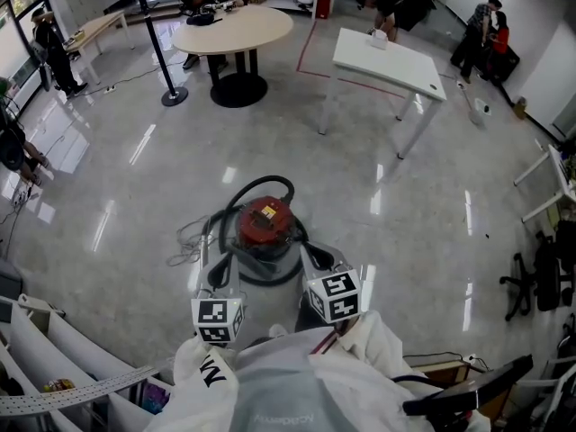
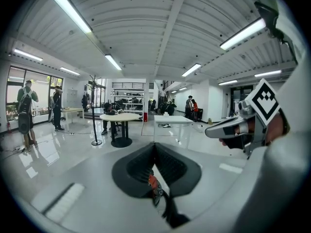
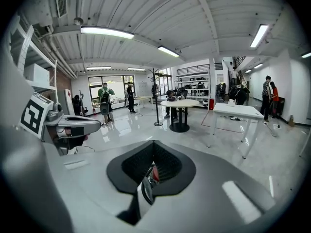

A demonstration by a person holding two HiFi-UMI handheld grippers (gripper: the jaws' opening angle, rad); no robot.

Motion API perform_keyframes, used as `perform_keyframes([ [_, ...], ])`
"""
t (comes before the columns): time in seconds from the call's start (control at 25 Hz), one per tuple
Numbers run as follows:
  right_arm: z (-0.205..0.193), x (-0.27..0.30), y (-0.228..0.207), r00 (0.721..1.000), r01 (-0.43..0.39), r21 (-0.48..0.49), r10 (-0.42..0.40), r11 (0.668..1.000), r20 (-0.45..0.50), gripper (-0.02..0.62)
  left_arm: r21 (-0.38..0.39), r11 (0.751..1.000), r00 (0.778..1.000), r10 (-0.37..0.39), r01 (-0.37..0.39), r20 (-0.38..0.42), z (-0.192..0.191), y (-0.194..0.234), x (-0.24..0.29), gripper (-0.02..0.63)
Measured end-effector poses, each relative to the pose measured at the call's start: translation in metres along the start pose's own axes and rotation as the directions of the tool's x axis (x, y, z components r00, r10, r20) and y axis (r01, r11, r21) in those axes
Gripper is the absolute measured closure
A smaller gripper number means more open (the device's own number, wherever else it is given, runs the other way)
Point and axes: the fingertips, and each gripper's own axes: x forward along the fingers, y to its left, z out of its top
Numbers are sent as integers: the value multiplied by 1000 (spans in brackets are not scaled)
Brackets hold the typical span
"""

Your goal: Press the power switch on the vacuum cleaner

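No legible text; faint print on the white garment [image 1: 279, 387] too blurred.

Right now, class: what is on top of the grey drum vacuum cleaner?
A round red cap sits on top; a black hose loops behind it. The drum hides its own base; no switch can be made out.

The glossy grey floor [image 1: 126, 196] carried the vacuum cleaner [image 1: 266, 228], seemingly loose cable [image 1: 186, 239] beside it, a round table [image 1: 232, 31] and a white table [image 1: 387, 61].
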Motion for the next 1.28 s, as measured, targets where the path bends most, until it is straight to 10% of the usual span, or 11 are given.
perform_keyframes([
  [1.28,-15,-29,-8,999,-45,25,46,999,-22,597,-12,1000,999,-8,8,-51,-2,-36,-1,606],
])
